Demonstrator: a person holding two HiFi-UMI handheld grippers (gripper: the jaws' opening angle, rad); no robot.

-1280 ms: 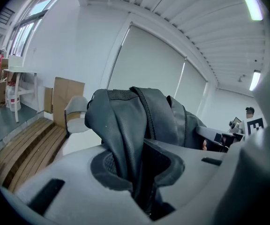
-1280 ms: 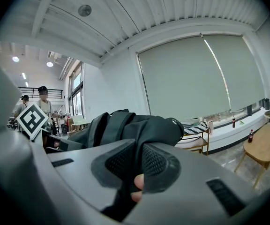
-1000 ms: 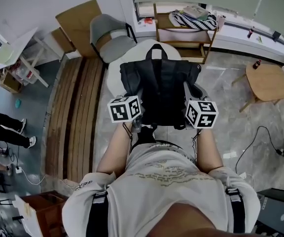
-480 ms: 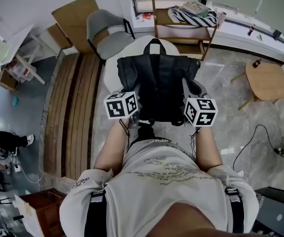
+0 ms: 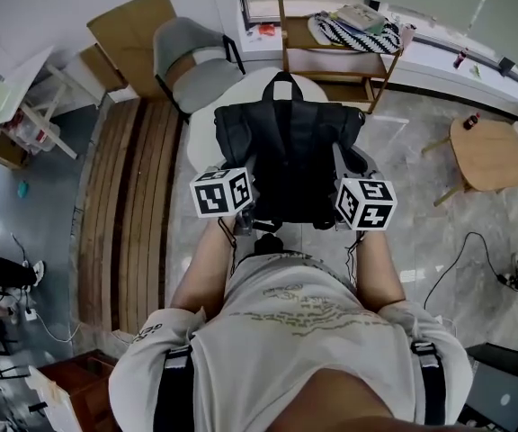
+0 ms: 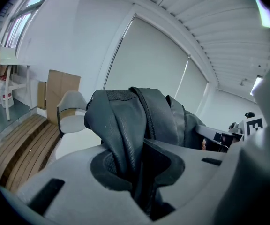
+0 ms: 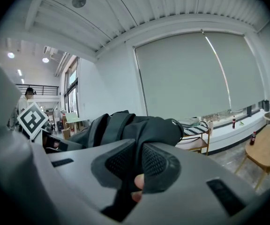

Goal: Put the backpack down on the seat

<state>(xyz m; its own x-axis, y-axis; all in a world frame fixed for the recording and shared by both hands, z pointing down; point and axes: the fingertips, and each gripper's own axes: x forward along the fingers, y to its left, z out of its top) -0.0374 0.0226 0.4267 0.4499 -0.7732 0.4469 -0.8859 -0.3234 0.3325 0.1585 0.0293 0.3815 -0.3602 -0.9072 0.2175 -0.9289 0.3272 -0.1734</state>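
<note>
Slatted wooden bench (image 5: 133, 205) lay at left. Left gripper (image 6: 136, 168) clamped the left edge of a black fabric backpack (image 5: 286, 151), which hung over a white rounded seat (image 5: 203, 133); contact unclear. Right gripper (image 7: 134, 168) pinched its right edge. Round wooden table (image 5: 488, 151) stood right.

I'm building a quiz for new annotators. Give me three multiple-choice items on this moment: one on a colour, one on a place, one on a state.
1. What colour is the backpack? A. red B. black C. white
2. In the head view, where is the round wooden table? A. left edge B. right side C. under the backpack
3. How do the left gripper and right gripper stand? A. both open B. only the left shut C. both shut on the backpack

Answers: B, its fabric shows black in every view. B, it stands right of the backpack. C, each gripper view shows fingers clamping black fabric.
</note>
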